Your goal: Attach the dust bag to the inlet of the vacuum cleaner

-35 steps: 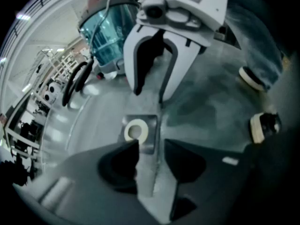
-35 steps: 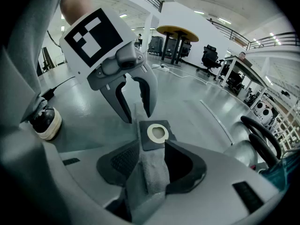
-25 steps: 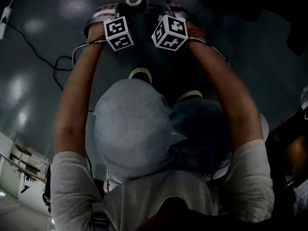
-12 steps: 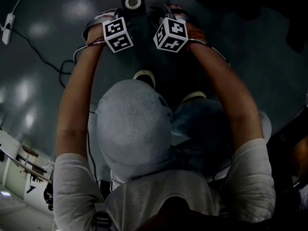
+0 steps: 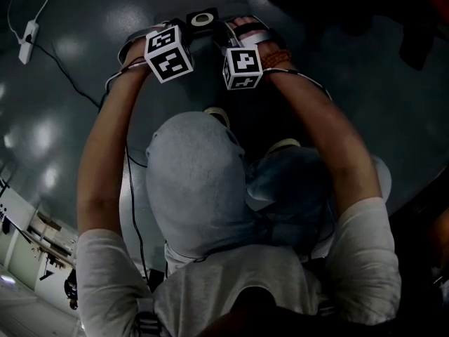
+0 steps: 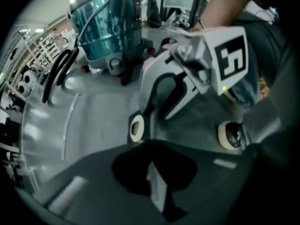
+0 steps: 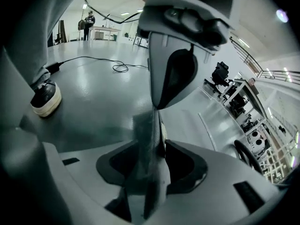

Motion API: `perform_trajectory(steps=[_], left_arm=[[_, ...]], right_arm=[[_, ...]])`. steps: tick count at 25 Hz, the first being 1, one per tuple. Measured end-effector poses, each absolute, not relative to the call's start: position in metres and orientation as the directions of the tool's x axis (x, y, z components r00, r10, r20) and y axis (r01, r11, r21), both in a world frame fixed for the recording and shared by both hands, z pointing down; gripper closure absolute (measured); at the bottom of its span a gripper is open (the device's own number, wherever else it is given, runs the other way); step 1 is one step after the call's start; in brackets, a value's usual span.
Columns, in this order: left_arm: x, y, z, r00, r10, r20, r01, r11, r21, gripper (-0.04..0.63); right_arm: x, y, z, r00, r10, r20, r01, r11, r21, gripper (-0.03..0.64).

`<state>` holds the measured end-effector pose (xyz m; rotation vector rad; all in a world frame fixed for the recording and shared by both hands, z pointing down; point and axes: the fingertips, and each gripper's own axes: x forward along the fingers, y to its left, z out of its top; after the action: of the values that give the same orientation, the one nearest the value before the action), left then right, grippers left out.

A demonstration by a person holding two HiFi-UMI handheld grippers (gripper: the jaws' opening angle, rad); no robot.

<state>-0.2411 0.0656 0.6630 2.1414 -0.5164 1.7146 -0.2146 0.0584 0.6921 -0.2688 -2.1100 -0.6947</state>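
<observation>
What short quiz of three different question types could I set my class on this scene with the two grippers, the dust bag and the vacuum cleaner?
1. True or false: the vacuum cleaner stands on a table.
2. Multiple choice: what hangs between the jaws of the right gripper? A) the dust bag B) a power cable C) a shoe
3. Fill in: the jaws of the left gripper are ___.

Key
1. False: it stands on the floor.
2. A. The bag hangs between those jaws, which are opening.
3. Shut, on a thin edge of the dust bag.
</observation>
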Motion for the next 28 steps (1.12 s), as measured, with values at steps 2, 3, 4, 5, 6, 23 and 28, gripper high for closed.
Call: perform_trajectory(steps=[2, 3, 4, 5, 6, 23, 28], left_arm=[[-0.235, 0.065, 0.643, 0.227, -0.031, 0.973, -0.479, -0.874, 0.084, 0.595], [-0.232, 0.066, 0.633, 0.234, -0.007, 0.972, -0.468, -0.877, 0.107, 0.595], [-0.229, 0.068, 0.623, 0.238, 0.020, 0.971, -0.452, -0.882, 0.129, 0.595], [-0.225, 0.069, 0.613, 0.242, 0.047, 0.969, -0.435, -0.887, 0.152, 0.595], [-0.221, 0.071, 0.602, 0.248, 0.073, 0.966, -0.418, -0.891, 0.175, 0.595], [-0.044, 0.049, 0.375, 0.365, 0.198, 0.910, 0.052, -0.980, 0.192, 0.594], [0.008, 0.013, 0.350, 0.382, 0.098, 0.919, 0.089, -0.994, 0.069, 0.594]], right_arm=[[-0.213, 0.058, 0.685, -0.592, -0.077, 0.802, 0.441, 0.802, 0.403, 0.459], [-0.212, 0.056, 0.679, -0.596, -0.089, 0.798, 0.438, 0.797, 0.415, 0.459], [-0.210, 0.054, 0.671, -0.600, -0.096, 0.794, 0.431, 0.798, 0.422, 0.469], [-0.207, 0.051, 0.661, -0.604, -0.097, 0.791, 0.423, 0.803, 0.421, 0.528], [-0.203, 0.050, 0.651, -0.605, -0.089, 0.791, 0.415, 0.813, 0.409, 0.566], [-0.012, 0.037, 0.414, -0.487, 0.045, 0.872, 0.143, 0.989, 0.029, 0.583], [0.045, 0.002, 0.381, -0.447, -0.108, 0.888, 0.048, 0.988, 0.145, 0.583]])
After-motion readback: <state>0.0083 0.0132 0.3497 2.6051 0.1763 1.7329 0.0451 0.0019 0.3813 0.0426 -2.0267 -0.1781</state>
